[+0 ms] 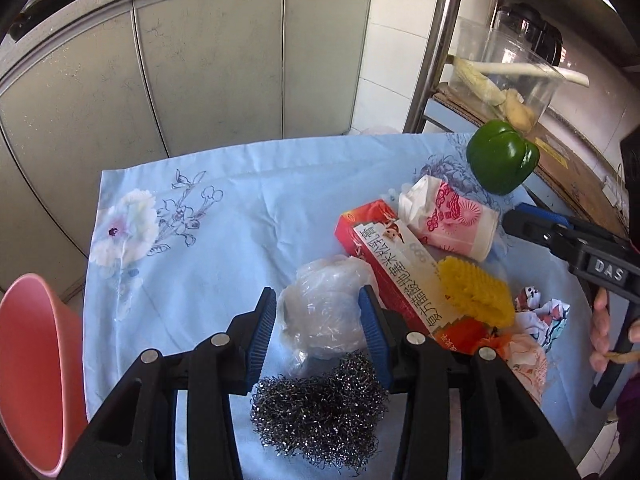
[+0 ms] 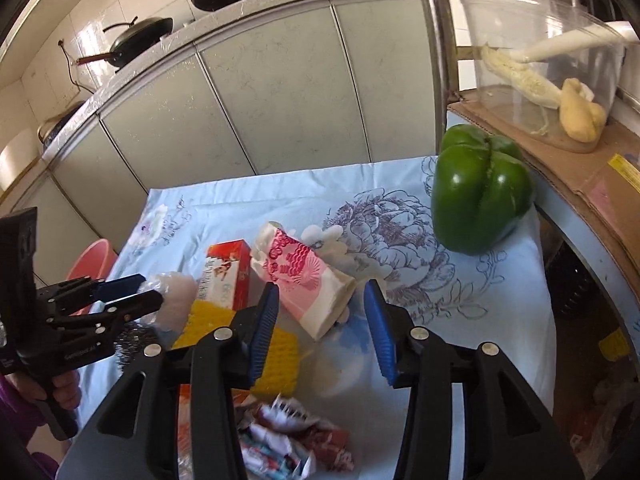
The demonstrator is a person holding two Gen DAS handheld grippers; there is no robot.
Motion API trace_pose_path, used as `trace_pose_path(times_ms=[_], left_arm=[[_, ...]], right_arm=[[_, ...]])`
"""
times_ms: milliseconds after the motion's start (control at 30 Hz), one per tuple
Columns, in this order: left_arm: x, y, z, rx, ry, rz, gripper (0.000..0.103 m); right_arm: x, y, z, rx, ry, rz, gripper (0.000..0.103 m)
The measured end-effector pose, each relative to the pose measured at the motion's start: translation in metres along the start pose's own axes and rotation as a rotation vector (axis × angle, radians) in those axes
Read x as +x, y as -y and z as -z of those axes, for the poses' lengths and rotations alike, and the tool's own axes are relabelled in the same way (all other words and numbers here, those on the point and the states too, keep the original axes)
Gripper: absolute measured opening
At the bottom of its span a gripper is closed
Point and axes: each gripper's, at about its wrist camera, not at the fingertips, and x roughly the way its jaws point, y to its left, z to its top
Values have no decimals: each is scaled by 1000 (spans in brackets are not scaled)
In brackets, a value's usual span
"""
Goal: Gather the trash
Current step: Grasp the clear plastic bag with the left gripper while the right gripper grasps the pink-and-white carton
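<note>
A crumpled clear plastic bag [image 1: 324, 312] lies on the blue flowered cloth [image 1: 208, 248] between the pads of my left gripper [image 1: 318, 304], which stands open around it without squeezing. A pink-and-white paper cup [image 2: 312, 284] stuffed with tissue lies on its side just ahead of my right gripper [image 2: 322, 300], whose jaws are open on either side of its base. A red box [image 1: 384, 264], a yellow scrubber [image 1: 476, 292], a steel wool pad [image 1: 320, 400] and crumpled wrappers [image 2: 288, 436] lie close by. The left gripper [image 2: 148, 290] also shows in the right wrist view, at the bag [image 2: 172, 300].
A pink bin [image 1: 32, 360] stands off the table's left edge. A green bell pepper [image 2: 480, 196] sits at the back right corner. Beyond it, a clear container [image 2: 548, 60] with vegetables rests on cardboard. Grey cabinet doors [image 1: 200, 72] stand behind the table.
</note>
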Motion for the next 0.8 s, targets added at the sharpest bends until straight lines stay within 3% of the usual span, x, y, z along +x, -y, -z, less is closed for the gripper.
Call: trace_pose_path(times_ms=[167,300,333,400,433,800], left_arm=[[1,-1,1,-3,-5,13,42],[-2,-1,0,-11,14,13,32],[-3,-2,0,-15,23,7,28],[-7,-1,-1,-20,41,12,22],[-8,-1,-1,-20,48,14,19],[-43,0,-3,-49,146,31,14]], right_arm=[[27,6,-3,-22,-65,-2,45],[36,5,-1,-33,-90,-29,44],[35,3,-1,-32,-82,-38,42],[33,1,-1,-30,-77,-40,18],[31,-1,0,-29,-70,-31,15],[-19,-11,-4,-37,59,-14,10]])
